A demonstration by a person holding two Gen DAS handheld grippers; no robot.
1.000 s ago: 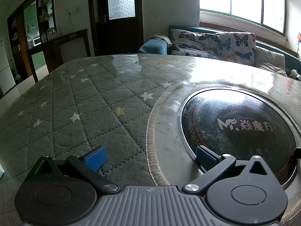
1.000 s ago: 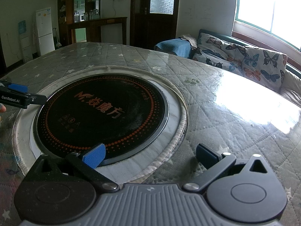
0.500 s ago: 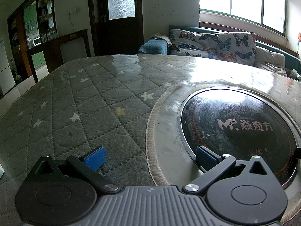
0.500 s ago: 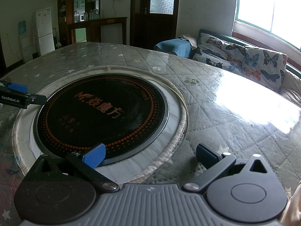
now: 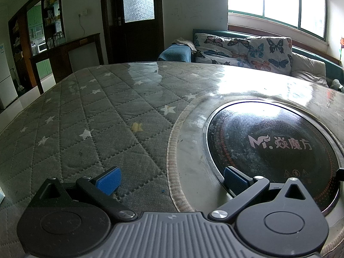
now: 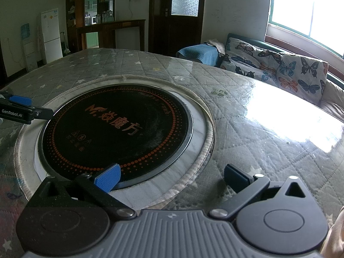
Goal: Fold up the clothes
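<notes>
1. Nothing is moving between the earlier frames and this one: both grippers are sitting where they were, with only a sliver of tan fabric or skin edging in at the right view's lower corner.
2. No clothing is showing in either view, so the garment to be folded is lying somewhere out of frame, and the folding is not yet starting.
3. The left gripper is hovering low over the counter, its blue-padded fingers spread wide and pinching nothing. One finger is lying over the quilt, the other over the cooktop's rim.
4. The right gripper is likewise holding its fingers wide apart and empty, probably kept ready for a first grab at fabric.
5. In the right view, the left gripper's black side, lettered "GenRobot.AI", is showing at the far left edge, so the two tools are flanking the cooktop, well apart.
6. The round black glass induction cooktop with orange dotted rings is sitting sunk into the counter's middle.
7. The grey quilted star-patterned cover under clear glossy plastic is stretching across the large counter, giving a broad flat area that looks suited to laying a garment out.
8. Beyond, a butterfly-print sofa cover is lying below the bright window, beside a dark door.
</notes>
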